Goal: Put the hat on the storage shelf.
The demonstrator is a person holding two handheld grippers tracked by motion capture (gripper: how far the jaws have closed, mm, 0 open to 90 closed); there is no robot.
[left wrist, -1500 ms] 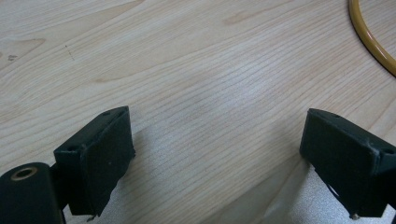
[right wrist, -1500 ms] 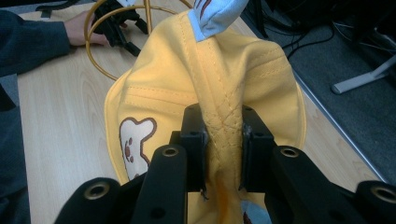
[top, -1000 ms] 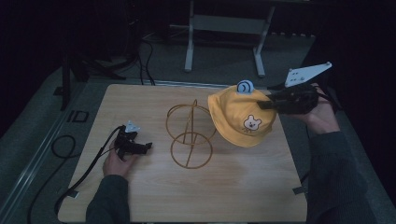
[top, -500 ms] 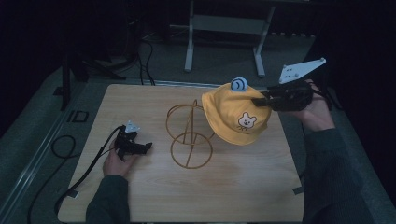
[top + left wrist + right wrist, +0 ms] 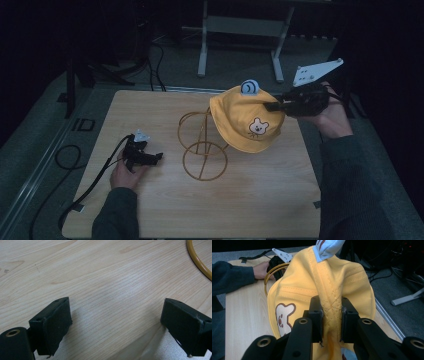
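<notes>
My right gripper [image 5: 331,322] pinches a fold of the yellow hat's [image 5: 246,120] crown, fabric bunched between both pads; in the high view the same gripper [image 5: 272,105] meets the hat from its right side. Over the last 1 s the hat has travelled left and slightly up: it was hanging off the right of the wire stand [image 5: 202,145], and it now sits over the stand's upper loop, brim overlapping the wire. The bear patch [image 5: 257,126] faces the camera and the blue ear tab [image 5: 248,87] points up.

My left gripper [image 5: 150,158] has not moved in that time. It rests on the wooden table [image 5: 150,210] to the left of the stand, jaws spread wide with nothing between them; its own view has bare wood grain between the pads [image 5: 53,322] and a sliver of the stand's base ring [image 5: 198,261] at the upper right.

Judgement: the carry is nearly over and the placing step begins. I cannot tell whether the crown already touches the top loop or merely hangs in front of it. The stand is light wire and my left gripper is not bracing it, so a sideways drag from the brim could tip it. Next move as I see it: lower, let the crown settle on the loop, then release.
</notes>
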